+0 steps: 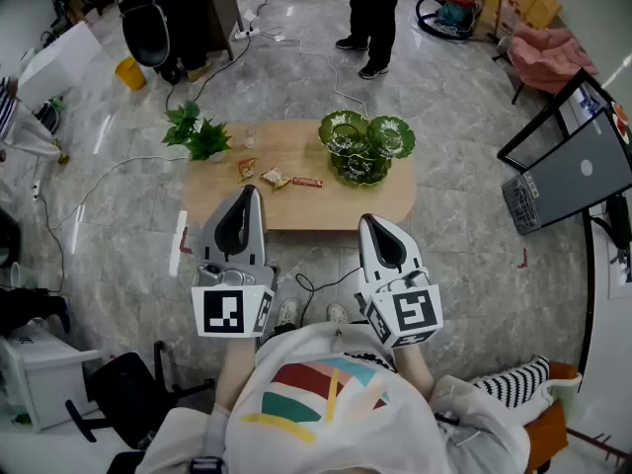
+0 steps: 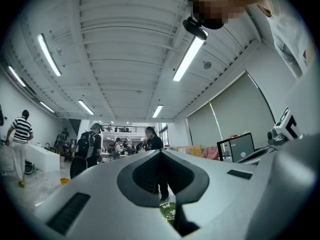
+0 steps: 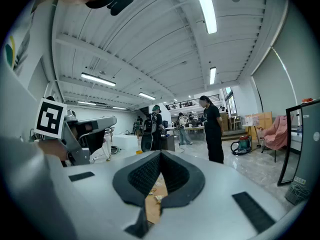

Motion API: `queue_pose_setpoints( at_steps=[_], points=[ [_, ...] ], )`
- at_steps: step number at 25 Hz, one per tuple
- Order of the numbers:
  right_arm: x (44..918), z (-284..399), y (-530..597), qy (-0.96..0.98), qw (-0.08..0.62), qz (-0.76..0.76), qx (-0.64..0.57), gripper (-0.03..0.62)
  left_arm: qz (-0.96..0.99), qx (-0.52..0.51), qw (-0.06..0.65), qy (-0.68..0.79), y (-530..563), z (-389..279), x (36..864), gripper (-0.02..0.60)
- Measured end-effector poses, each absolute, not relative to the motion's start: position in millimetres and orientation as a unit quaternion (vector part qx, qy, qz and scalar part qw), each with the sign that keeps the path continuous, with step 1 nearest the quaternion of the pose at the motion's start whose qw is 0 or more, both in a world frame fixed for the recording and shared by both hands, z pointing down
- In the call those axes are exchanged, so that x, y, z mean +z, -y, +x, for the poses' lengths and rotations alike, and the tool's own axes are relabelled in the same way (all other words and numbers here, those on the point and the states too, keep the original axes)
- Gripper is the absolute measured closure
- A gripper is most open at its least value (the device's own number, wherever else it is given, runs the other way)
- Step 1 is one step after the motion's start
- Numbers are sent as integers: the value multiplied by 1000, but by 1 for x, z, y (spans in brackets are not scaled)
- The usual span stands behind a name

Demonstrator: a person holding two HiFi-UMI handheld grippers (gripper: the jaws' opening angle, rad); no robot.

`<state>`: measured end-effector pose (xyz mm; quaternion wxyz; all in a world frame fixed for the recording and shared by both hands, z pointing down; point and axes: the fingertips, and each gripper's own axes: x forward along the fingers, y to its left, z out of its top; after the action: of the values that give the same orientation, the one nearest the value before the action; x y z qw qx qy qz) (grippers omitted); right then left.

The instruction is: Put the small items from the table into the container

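I judge this to be the very start of the job, with nothing picked up yet. The green dish, which I take for the container, stands at the right end of the counter. The three small snack packets lie in a loose row just to its left: an orange packet farthest from the dish, a pale packet in the middle, and a red bar nearest it. A potted plant and a small glass sit farther left of the dish than the packets do. My left tongs and my right tongs hang close to my body, well short of the dish, and both are clenched on nothing, tips pressed together. Next, I think, one pair has to reach toward the packets, spread its tips, and settle over one. The red bar looks the easiest, being closest to the dish.
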<state>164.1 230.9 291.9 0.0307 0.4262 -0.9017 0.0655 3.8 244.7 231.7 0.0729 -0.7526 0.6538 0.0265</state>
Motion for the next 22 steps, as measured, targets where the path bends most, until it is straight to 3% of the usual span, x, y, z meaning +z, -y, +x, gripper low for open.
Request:
queue_pose_setpoints(
  at_steps=[22],
  points=[
    [319,230,-235,931,53,358,45,580,-731,19,88,-676,-242,77,238,574]
  ],
)
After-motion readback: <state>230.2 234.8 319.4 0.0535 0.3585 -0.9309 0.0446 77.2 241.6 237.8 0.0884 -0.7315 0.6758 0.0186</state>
